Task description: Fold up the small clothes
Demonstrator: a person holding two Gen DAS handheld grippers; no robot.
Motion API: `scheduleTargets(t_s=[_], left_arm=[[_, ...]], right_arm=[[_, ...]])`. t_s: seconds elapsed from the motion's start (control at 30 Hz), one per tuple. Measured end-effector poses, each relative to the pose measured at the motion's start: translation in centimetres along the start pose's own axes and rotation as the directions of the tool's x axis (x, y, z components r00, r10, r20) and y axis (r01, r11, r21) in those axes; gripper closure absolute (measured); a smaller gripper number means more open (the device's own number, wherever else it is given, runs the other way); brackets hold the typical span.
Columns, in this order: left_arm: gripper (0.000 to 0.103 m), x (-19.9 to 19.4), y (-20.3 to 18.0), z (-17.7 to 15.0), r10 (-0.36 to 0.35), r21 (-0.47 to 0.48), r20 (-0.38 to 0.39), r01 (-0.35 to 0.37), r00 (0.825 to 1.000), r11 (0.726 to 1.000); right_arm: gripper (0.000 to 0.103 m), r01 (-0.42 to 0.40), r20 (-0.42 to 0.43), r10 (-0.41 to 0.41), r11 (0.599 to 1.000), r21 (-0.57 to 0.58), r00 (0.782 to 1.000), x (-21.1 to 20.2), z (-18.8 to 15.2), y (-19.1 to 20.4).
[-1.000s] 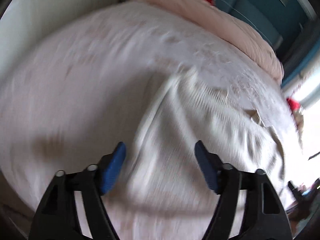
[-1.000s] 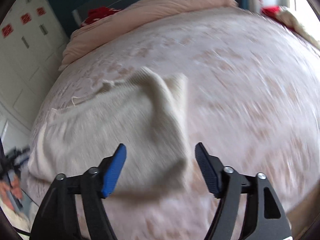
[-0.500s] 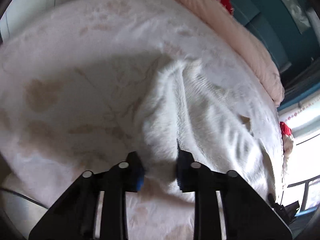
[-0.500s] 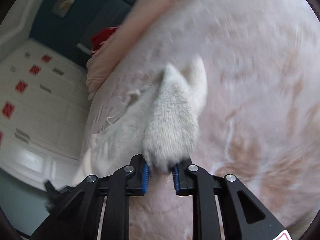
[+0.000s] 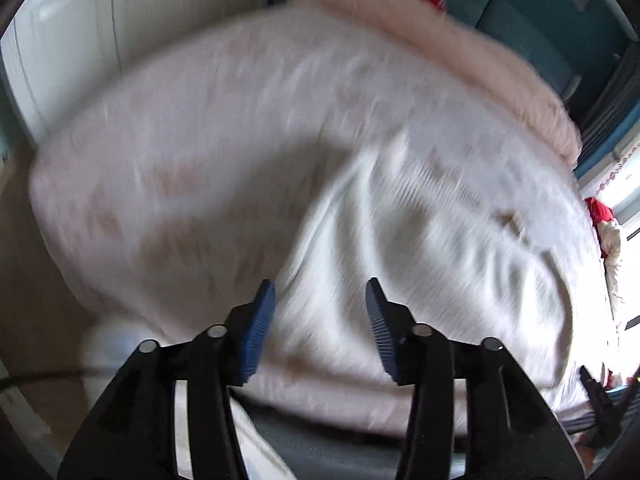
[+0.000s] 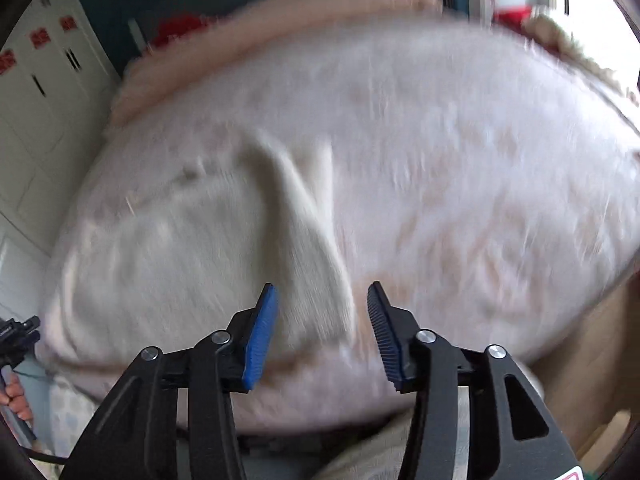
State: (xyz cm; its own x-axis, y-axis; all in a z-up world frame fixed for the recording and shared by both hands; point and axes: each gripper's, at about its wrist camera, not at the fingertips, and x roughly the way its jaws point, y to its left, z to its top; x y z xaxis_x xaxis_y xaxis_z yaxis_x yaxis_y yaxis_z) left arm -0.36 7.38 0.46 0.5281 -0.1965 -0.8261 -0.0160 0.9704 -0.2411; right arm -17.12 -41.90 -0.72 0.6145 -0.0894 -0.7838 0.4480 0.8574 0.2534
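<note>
Both tongs, left [image 5: 320, 312] and right [image 6: 322, 316], hang spread and empty above the sweater [image 6: 208, 256], which stretches crosswise between them on the bed [image 6: 480, 184].

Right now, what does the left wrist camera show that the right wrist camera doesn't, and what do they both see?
Only the left wrist view shows the left claw, open above the bed's near edge, and a plain white wall. Only the right wrist view shows the right claw, open over the garment's near edge, and white cabinet doors with red decals. Both show the cream knit garment on the pale bedspread and the pink blanket, all motion-blurred.
</note>
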Motion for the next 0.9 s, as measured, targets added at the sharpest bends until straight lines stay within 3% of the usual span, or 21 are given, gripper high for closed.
scheduleTargets(t_s=[0.07, 0.13, 0.2, 0.27, 0.37, 0.43, 0.5, 0.6, 0.67, 0.73, 0.77, 0.83, 0.9], left_arm=[[0.053, -0.8, -1.6, 1.4, -0.011, 0.035, 0.060, 0.009, 0.998, 0.999], [0.053, 1.0, -4.6, 2.7, -0.042, 0.092, 0.068, 0.036, 0.997, 0.995], [0.053, 4.4, -7.5, 3.1, -0.025, 0.163, 0.047, 0.017, 0.999, 0.986], [0.053, 9.6, -9.5, 2.9, 0.033, 0.223, -0.028, -0.026, 0.999, 0.974], [0.051, 14.0, -9.1, 1.5, 0.083, 0.216, -0.111, -0.058, 0.990, 0.975], [0.051, 13.9, -8.5, 1.6, 0.054, 0.198, -0.093, -0.035, 0.994, 0.980], [0.052, 12.9, -8.2, 2.1, 0.028, 0.159, -0.105, -0.011, 0.994, 0.987], [0.052, 12.3, -9.0, 2.5, -0.061, 0.074, -0.119, 0.070, 0.991, 0.995], [0.051, 13.4, -11.0, 2.2, -0.035, 0.138, -0.131, 0.053, 0.991, 0.989], [0.044, 14.8, -12.0, 1.9, 0.039, 0.225, -0.115, -0.012, 0.993, 0.974], [0.043, 15.3, -11.7, 2.1, 0.031, 0.233, -0.109, -0.005, 0.994, 0.972], [0.043, 15.4, -10.5, 2.9, -0.011, 0.208, -0.120, 0.036, 0.993, 0.977], [0.043, 15.4, -9.1, 3.7, -0.049, 0.168, -0.141, 0.073, 0.989, 0.983]], right_arm=[[0.059, -0.091, 0.027, 0.092, 0.996, -0.017, 0.995, -0.2, 1.8, 1.5], [0.074, -0.197, -0.016, 0.197, 0.977, -0.083, 0.980, 2.2, 3.7, 5.2], [0.087, -0.248, -0.074, 0.240, 0.958, -0.144, 0.968, 5.0, 3.9, 8.4], [0.087, -0.227, -0.135, 0.201, 0.950, -0.213, 0.970, 9.0, 3.6, 11.0], [0.093, -0.163, -0.238, 0.109, 0.962, -0.219, 0.965, 15.4, 2.8, 11.1], [0.092, -0.181, -0.225, 0.146, 0.973, -0.145, 0.963, 14.8, 4.1, 10.5], [0.088, -0.224, -0.182, 0.194, 0.962, -0.158, 0.964, 13.0, 4.8, 12.2], [0.088, -0.347, -0.231, 0.298, 0.913, -0.214, 0.926, 12.7, 3.3, 16.8], [0.088, -0.406, -0.288, 0.331, 0.876, -0.259, 0.899, 14.3, 1.9, 20.2], [0.098, -0.367, -0.312, 0.263, 0.864, -0.344, 0.913, 16.7, 0.9, 21.9], [0.103, -0.356, -0.307, 0.252, 0.866, -0.352, 0.918, 17.3, 1.2, 21.3], [0.103, -0.333, -0.276, 0.258, 0.903, -0.271, 0.926, 17.9, 3.4, 17.2], [0.103, -0.244, -0.203, 0.207, 0.952, -0.183, 0.957, 16.9, 5.4, 12.0]])
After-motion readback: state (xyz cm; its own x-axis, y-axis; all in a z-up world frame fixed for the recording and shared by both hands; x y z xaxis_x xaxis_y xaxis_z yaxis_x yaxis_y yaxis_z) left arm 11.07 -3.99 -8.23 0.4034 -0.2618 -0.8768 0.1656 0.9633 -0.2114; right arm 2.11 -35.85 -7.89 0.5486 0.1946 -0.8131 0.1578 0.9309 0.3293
